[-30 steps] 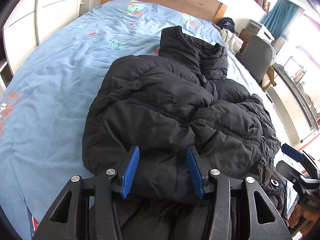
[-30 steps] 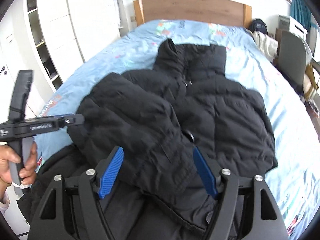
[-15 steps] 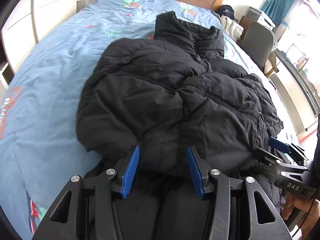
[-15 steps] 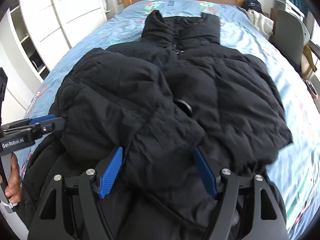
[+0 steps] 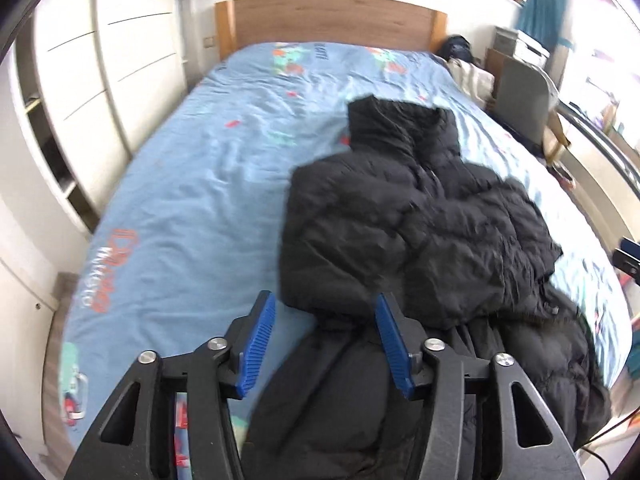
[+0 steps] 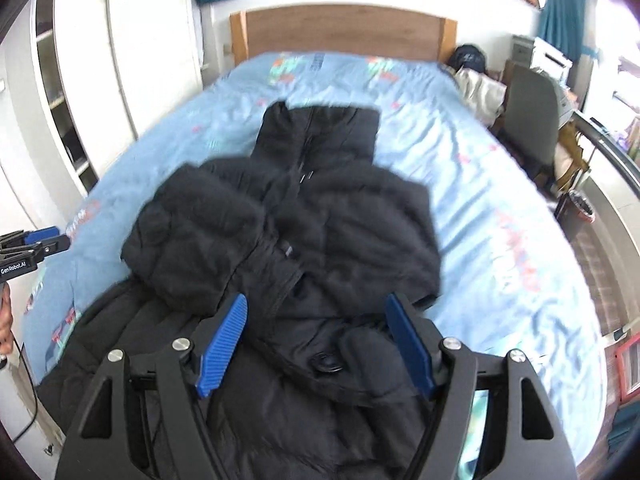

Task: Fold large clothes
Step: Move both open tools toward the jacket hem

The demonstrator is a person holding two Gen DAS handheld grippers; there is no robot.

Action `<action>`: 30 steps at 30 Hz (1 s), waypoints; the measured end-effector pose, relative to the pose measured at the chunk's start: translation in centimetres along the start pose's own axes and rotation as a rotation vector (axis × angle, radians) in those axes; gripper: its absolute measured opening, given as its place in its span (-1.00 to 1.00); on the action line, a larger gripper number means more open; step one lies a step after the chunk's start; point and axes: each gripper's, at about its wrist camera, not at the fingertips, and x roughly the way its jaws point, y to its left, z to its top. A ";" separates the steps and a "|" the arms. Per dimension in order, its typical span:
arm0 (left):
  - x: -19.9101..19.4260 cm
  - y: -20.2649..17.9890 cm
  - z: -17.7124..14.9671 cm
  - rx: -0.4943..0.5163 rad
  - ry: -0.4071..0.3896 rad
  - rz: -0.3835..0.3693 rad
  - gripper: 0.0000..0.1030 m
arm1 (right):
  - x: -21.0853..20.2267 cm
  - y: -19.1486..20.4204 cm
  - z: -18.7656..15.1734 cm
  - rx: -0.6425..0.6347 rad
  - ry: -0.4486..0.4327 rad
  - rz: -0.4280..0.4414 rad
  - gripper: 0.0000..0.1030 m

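While both sleeves are lying folded across its chest, the black puffer jacket (image 6: 288,240) is stretching lengthwise down the bed (image 6: 500,208), its collar pointing toward the far wooden headboard (image 6: 344,32) and its hem reaching the near edge. In the left wrist view the jacket (image 5: 420,232) is being shown on the right half of the light blue cover, with bare printed bedding to its left. Its quilted fabric is looking bulky and creased, a zip is running down the middle, and a round black fastener is showing near the hem.

The left gripper (image 5: 324,344) is being held above the near left part of the jacket, its jaws having just been opening; nothing is being pinched between the blue pads. The right gripper (image 6: 316,344) is being held spread wide over the hem, gripping nothing.

Compared with a second ago, both grippers are being seen higher and farther back from the jacket, more of the bed and headboard is being taken in, and the left jaws are standing wider.
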 end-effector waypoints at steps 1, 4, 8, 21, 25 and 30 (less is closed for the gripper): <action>-1.1 0.8 0.9 -0.016 -0.014 0.019 0.16 | -1.1 -0.8 0.7 0.008 -0.020 -0.006 0.38; -3.6 2.4 3.1 -0.045 -0.068 0.062 0.22 | -3.6 -2.8 2.8 0.018 -0.068 -0.031 0.38; -5.3 4.6 6.9 -0.101 -0.137 0.071 0.22 | -5.7 -5.6 5.5 0.037 -0.113 -0.063 0.38; 10.6 5.0 21.7 -0.148 -0.117 0.078 0.22 | 5.4 -14.5 16.0 0.179 -0.142 -0.029 0.38; 19.7 3.3 26.5 -0.141 -0.072 -0.022 0.20 | 13.1 -15.9 19.4 0.196 -0.142 0.012 0.38; 29.9 0.3 30.2 -0.192 0.029 -0.154 0.16 | 22.9 -17.4 22.9 0.264 -0.104 0.088 0.38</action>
